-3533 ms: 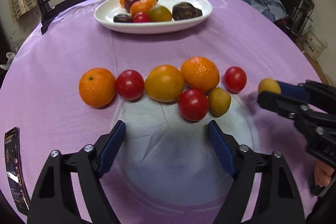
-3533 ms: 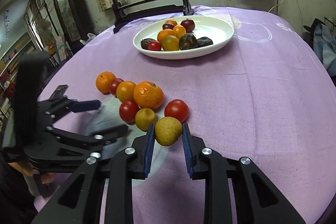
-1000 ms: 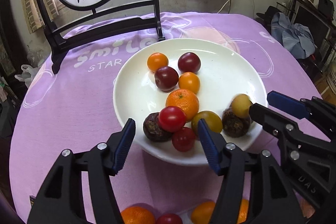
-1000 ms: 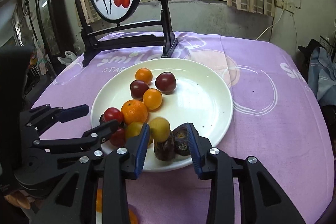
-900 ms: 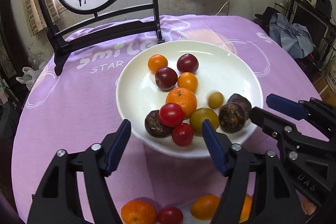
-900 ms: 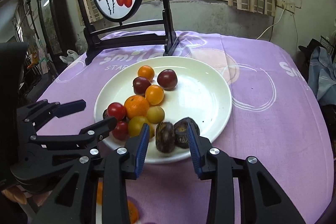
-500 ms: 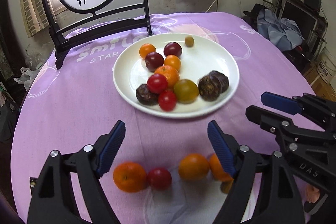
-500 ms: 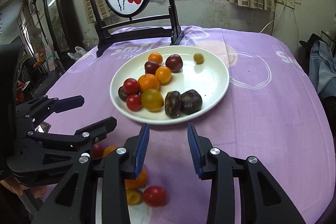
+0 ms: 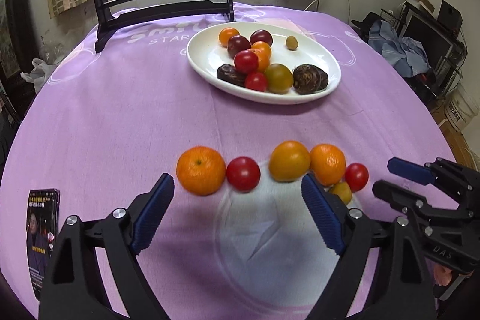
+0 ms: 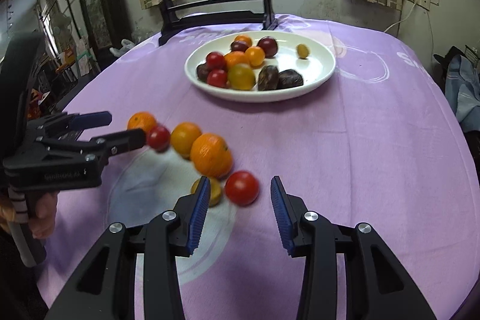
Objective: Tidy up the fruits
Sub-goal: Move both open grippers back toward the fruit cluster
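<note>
Judging from how the fruit lies, the sorting is partly done: the white plate (image 9: 331, 86) at about one o'clock in the left wrist view already carries a cluster of tomatoes, small oranges and dark fruits, plus a small yellow fruit (image 9: 291, 43) lying apart near its far rim, while six pieces are left in a row on the purple cloth. Left to right these are a mandarin (image 9: 200, 174), a red tomato (image 9: 243, 174), an orange tomato (image 9: 289, 160), a second mandarin (image 9: 327, 163), a yellow fruit (image 9: 340, 192) and a red tomato (image 10: 241, 187). The left gripper (image 9: 237, 218) is spread wide and empty, the row just beyond its tips at twelve o'clock. The right gripper (image 10: 237, 210) is likewise parted and empty, that last tomato just ahead between its tips at about twelve o'clock.
</note>
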A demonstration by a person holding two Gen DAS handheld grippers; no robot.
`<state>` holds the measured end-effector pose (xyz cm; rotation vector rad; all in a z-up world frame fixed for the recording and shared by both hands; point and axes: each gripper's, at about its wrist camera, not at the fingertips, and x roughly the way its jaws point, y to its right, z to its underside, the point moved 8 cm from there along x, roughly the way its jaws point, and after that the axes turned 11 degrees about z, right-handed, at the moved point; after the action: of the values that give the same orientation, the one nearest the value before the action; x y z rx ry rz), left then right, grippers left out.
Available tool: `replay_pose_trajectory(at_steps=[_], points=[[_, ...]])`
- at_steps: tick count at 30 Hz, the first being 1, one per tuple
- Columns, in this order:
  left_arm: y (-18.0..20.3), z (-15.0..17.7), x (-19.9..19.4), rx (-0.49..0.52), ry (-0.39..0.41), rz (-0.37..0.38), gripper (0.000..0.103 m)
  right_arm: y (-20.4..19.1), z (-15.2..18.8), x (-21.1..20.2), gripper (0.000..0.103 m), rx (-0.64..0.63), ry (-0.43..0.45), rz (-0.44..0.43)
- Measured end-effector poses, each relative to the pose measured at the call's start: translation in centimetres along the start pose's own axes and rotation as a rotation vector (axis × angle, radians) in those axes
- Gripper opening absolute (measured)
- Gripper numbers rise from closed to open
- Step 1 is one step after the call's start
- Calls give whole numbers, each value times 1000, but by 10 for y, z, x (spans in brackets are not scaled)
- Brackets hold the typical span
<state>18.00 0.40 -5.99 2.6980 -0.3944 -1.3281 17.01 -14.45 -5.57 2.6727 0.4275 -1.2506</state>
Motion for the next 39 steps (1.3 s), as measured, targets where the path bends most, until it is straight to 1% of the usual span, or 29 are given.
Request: replay_pose_trajectory(at_steps=[3, 5, 10, 14, 15, 18, 21, 25, 37, 38, 39], points=[[0, 3, -3, 3, 7, 3, 86, -8, 8, -2, 42, -35, -1, 11], [2, 6, -3, 9, 6, 13, 87, -11, 13, -1, 42, -58, -9, 34], [5, 16, 6, 14, -20, 28, 88, -16, 22, 4, 42, -53, -51, 6], [5, 24, 14, 7, -46, 38, 88, -18, 25, 8, 42, -66, -59, 16], [5, 26, 16, 7, -51, 41, 88, -17, 25, 10, 42, -68, -62, 25], [7, 28, 19, 16, -61, 46, 88, -8, 28, 17, 42, -76, -87, 93], [9, 29, 20, 18, -67, 48, 88, -4, 31, 24, 41, -66, -114, 97], [10, 31, 23, 14, -77, 55, 88, -5, 25, 30, 41, -107, -105, 127], [14, 36, 28, 29, -96, 67, 88, -4, 3, 49, 42, -71, -94, 123], [15, 36, 29, 31, -99, 67, 88, -4, 2, 50, 41, -64, -93, 122], [16, 37, 29, 32, -101, 67, 88, -4, 1, 50, 37, -59, -89, 119]])
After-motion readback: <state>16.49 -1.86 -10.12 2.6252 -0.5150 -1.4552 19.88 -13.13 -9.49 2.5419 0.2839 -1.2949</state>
